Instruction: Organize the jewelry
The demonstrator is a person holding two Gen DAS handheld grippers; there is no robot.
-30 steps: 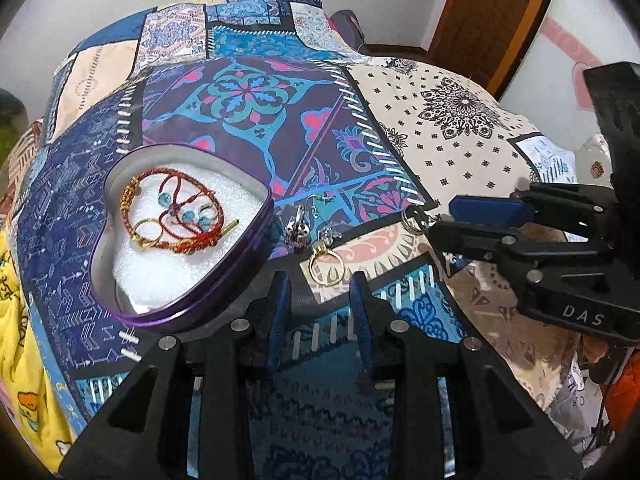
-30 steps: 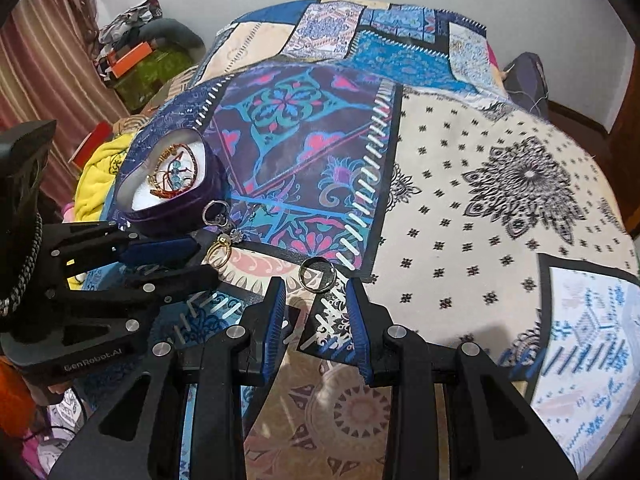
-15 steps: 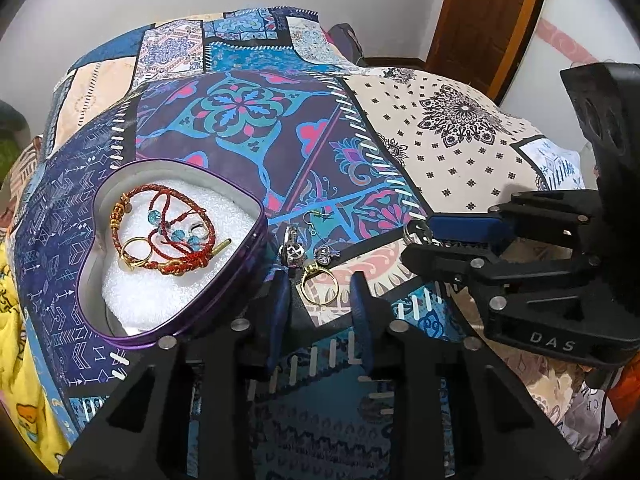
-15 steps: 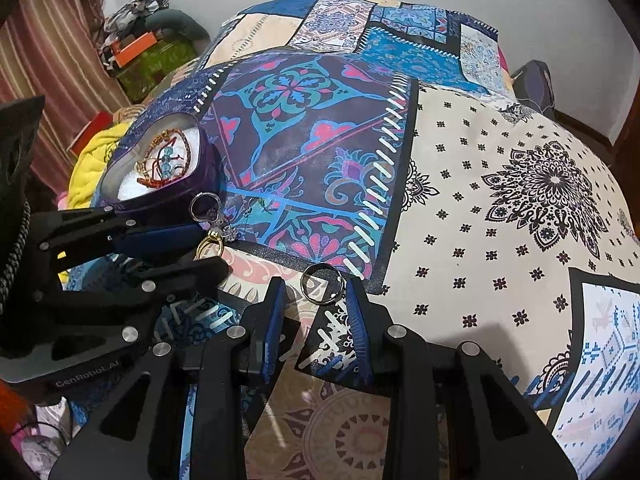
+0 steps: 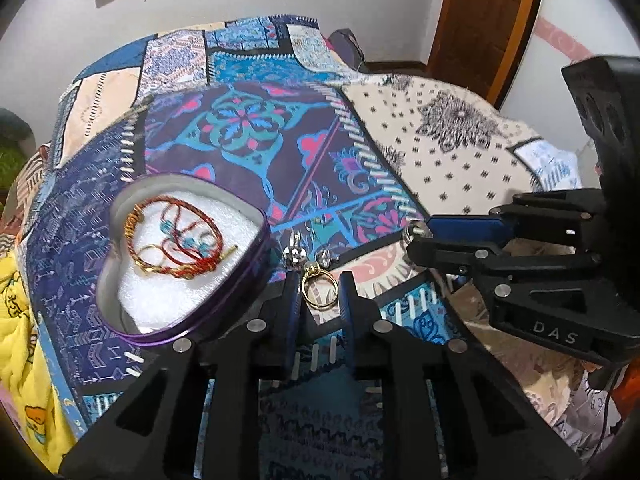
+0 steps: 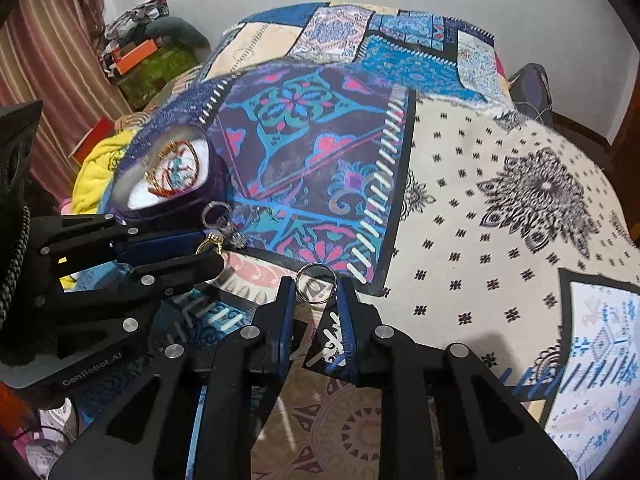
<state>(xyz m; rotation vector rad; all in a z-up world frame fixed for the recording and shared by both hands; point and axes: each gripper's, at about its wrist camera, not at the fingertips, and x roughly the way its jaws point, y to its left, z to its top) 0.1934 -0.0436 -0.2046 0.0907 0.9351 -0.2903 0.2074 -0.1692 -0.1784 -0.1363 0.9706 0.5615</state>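
Note:
A purple heart-shaped tin (image 5: 120,316) with white foam lining lies on the patterned bedspread and holds a red-and-gold cord bracelet (image 5: 176,236) and a gold ring. My left gripper (image 5: 320,290) is shut on a gold ring with a stone (image 5: 318,292), held just above the bedspread beside the tin; it also shows in the right wrist view (image 6: 210,242). My right gripper (image 6: 316,292) is shut on a plain silver ring (image 6: 316,283). Two silver pieces (image 5: 310,256) lie on the cloth just beyond the left fingertips.
The patchwork bedspread (image 6: 480,208) covers the whole bed. A yellow cloth (image 5: 24,340) hangs at the left edge. A wooden door (image 5: 484,12) stands at the back right. Clutter and a striped curtain (image 6: 48,80) are at the left in the right wrist view.
Both grippers have advanced onto their rings: the gold ring now sits between the left fingers and the silver ring between the right fingers, lifted slightly off the cloth.

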